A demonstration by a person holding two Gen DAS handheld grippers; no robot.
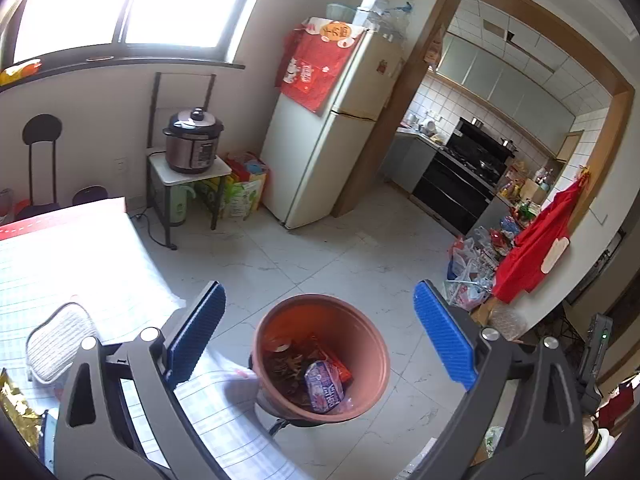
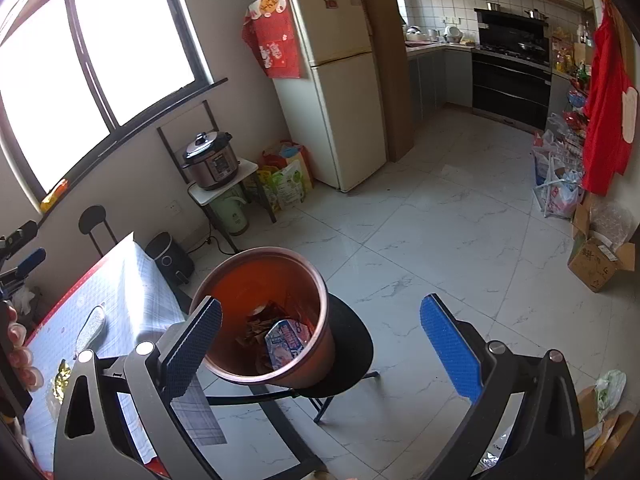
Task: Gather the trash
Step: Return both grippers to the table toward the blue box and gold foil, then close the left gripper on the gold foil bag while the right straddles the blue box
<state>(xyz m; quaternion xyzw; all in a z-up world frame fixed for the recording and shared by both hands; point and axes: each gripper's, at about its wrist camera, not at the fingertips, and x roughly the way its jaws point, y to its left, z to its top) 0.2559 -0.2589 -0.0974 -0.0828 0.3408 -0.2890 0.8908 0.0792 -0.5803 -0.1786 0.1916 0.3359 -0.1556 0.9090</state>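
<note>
A bright dining room opens onto a tiled kitchen, with a cream fridge (image 1: 320,128), a pressure cooker (image 1: 192,142) on a small stand, and a tabletop (image 1: 80,264) under a pale gridded cloth at the left. Beside the tabletop's edge an orange bin (image 1: 320,356) sits on a black stool (image 2: 348,344), holding brown scraps and a purple snack wrapper (image 1: 325,386). The left tongs (image 1: 320,336) hang above the bin with jaws spread wide and nothing between them; the right tongs (image 2: 320,344) are likewise released and empty, poised over the bin's near rim. More litter seems to remain on the tabletop: a gold wrapper (image 1: 14,400) lies at its near left, close to a grey mesh pad (image 1: 60,344). The bin looks lightly perched and tilted on the round seat, so a knock from either tongs while swinging back could probably tip it onto the floor. A thin foil wrapper may also slip from a shallow pinch, and the pad could be picked up by mistake.
</note>
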